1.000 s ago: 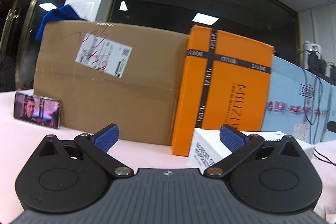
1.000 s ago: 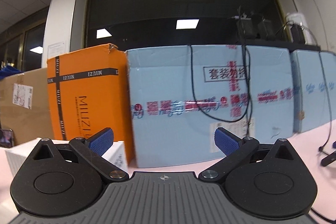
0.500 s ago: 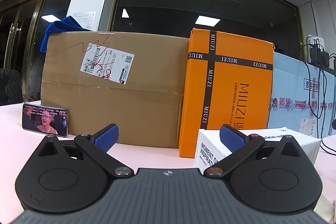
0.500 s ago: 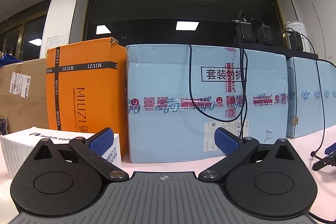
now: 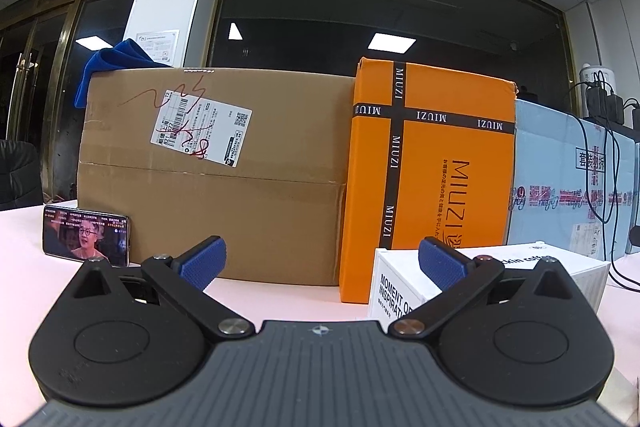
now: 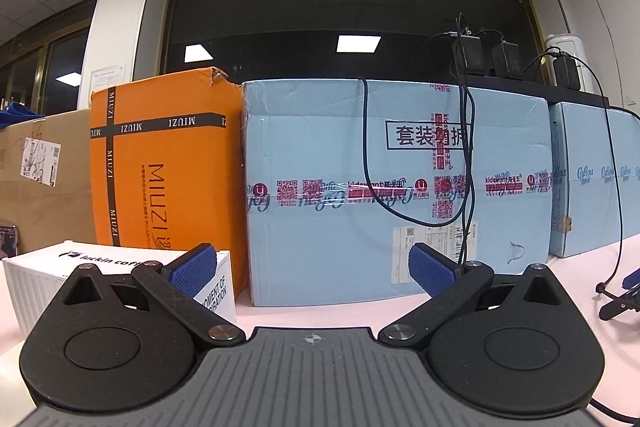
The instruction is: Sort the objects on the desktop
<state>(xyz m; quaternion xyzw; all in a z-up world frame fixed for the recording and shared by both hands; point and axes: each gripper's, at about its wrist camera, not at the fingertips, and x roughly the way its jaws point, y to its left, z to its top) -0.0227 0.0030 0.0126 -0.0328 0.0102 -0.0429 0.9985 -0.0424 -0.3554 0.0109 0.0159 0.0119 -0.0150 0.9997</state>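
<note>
While nothing sits between either pair of blue pads, left gripper (image 5: 322, 263) spread wide, empty, low centre of frame; right gripper (image 6: 312, 267) equally wide, equally empty. Just beyond, white coffee box (image 5: 520, 267) lower right on the pink table (image 5: 280, 291). Behind: phone (image 5: 86, 241) far left, brown carton (image 5: 240, 195), orange box (image 5: 432, 179), blue carton (image 6: 396, 187).

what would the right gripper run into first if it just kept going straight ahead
Most likely the light blue carton: it fills the gap ahead of the open right gripper. The white coffee box sits off beside the left finger, probably clear of that line, though depth is hard to judge.
</note>
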